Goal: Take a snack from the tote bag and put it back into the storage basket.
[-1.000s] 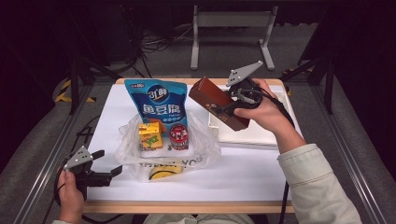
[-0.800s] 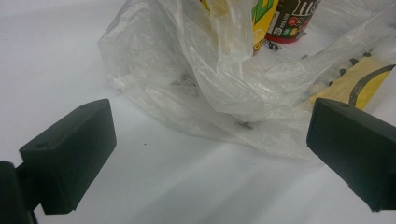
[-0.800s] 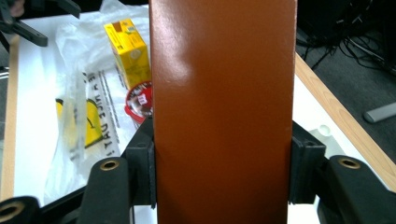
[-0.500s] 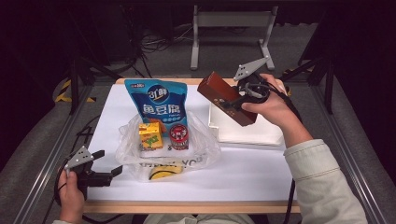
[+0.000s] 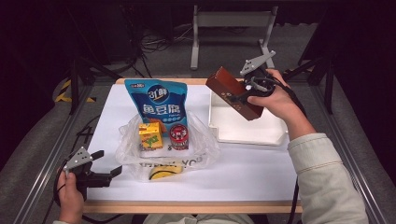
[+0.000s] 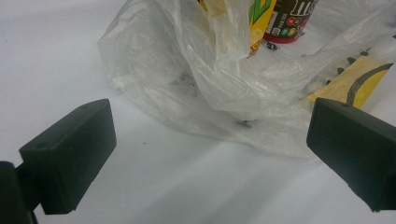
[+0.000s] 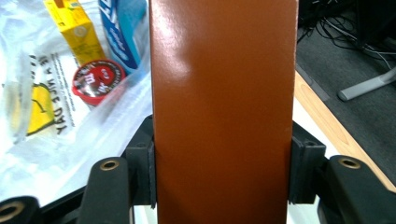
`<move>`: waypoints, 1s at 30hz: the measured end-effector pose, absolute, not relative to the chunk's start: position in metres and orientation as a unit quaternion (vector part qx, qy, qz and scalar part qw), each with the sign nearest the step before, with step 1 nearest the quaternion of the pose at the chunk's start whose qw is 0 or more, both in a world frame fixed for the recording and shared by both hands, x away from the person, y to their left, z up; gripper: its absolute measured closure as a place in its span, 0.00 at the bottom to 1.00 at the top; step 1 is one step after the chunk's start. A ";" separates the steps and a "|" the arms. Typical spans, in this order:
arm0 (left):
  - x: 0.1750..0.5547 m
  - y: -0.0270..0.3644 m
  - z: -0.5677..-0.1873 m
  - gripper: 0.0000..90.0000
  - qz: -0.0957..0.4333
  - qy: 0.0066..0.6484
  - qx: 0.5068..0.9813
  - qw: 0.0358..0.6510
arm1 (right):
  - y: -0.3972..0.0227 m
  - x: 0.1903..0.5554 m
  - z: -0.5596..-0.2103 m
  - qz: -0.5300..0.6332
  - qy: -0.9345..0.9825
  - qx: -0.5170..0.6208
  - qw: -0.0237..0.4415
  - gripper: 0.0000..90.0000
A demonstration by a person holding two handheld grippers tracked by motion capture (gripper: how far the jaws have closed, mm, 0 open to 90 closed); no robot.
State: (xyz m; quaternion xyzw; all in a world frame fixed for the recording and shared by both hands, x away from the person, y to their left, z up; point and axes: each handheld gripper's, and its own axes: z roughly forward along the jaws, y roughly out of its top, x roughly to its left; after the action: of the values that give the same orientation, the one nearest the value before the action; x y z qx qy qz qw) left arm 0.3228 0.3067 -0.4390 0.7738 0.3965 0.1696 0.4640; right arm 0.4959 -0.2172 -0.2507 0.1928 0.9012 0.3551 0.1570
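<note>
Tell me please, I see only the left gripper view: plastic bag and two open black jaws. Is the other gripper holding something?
Observer: Yes, the right gripper is shut on a brown box.
Operator: Where is it?
Observer: In the air above the white tray, tilted.
Operator: What stands behind the bag?
Observer: A blue snack pouch, upright, behind the yellow carton and the red can.

We hold our right gripper [image 5: 240,95] raised above the far right of the table, its jaws clamped on both sides of a brown box [image 5: 233,93], forearm stretched forward in a pale sleeve. Our left gripper [image 5: 106,164] sits low at the near left corner, jaws spread wide with nothing between them.
</note>
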 end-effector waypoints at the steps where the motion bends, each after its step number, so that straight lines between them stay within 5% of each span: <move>1: 0.321 0.307 -0.439 0.02 0.172 0.397 0.772 0.465 | -0.219 0.498 -0.252 0.353 0.902 0.193 0.158 0.47; 30: 0.311 0.310 -0.439 0.02 0.175 0.387 0.777 0.464 | -0.251 0.533 -0.292 0.318 0.903 0.237 0.164 0.47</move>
State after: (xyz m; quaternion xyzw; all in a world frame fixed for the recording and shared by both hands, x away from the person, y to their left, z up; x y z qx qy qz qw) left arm 0.3105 0.3100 -0.4392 0.7774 0.3873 0.1752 0.4636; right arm 0.5331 -0.2515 -0.2919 0.2371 0.9034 0.3176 0.1638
